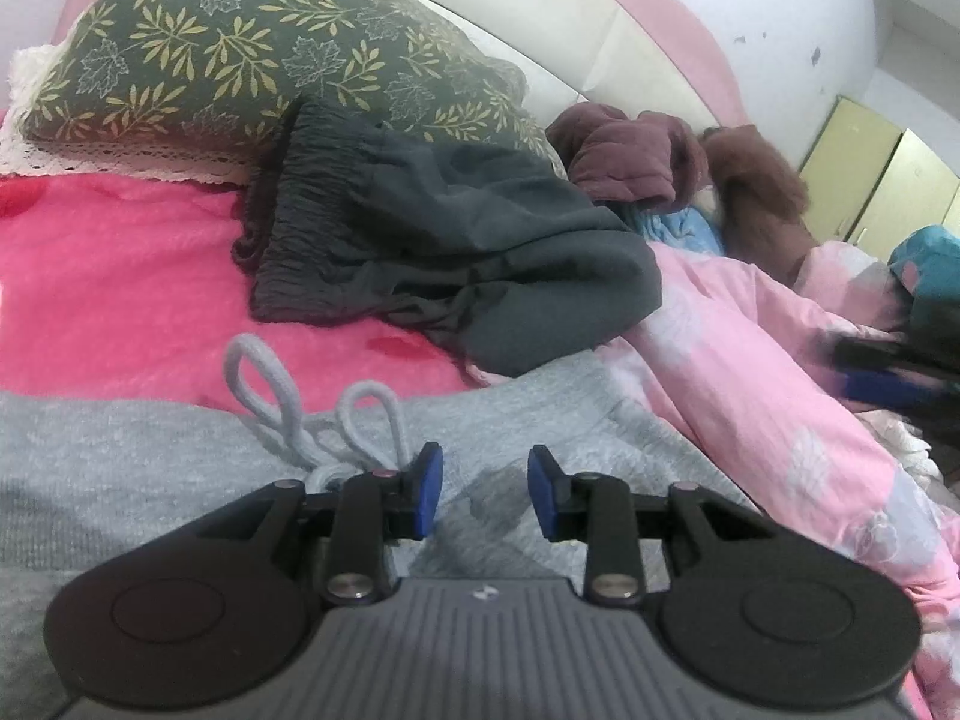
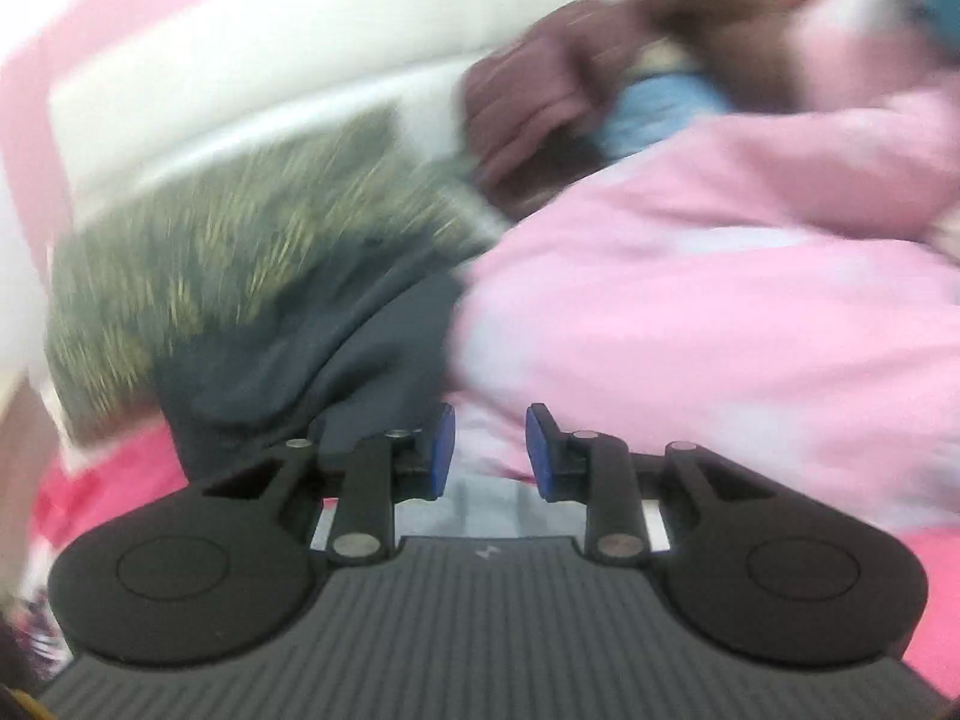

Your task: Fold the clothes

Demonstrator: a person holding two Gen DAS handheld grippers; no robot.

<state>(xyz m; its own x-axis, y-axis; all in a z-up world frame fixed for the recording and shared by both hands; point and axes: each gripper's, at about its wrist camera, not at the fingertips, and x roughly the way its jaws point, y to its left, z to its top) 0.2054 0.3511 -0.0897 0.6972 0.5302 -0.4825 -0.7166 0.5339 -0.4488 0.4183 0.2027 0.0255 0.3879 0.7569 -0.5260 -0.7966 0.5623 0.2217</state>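
I am working over a bed with a hot-pink blanket (image 1: 120, 276) at the left of the left wrist frame, a leaf-print pillow (image 1: 240, 54) at upper left, a white headboard (image 1: 540, 12) behind and yellow cabinets (image 1: 870, 180) at far right. The grey sweatpants (image 1: 180, 468) lie across the lower frame, long axis side to side, drawstring (image 1: 270, 396) looping upward. A dark grey garment (image 1: 456, 240) sits mid-frame, a pink floral quilt (image 1: 750, 372) to its right. My left gripper (image 1: 485, 492) gapes, holding nothing. My right gripper (image 2: 489, 450), in a blurred view, gapes too.
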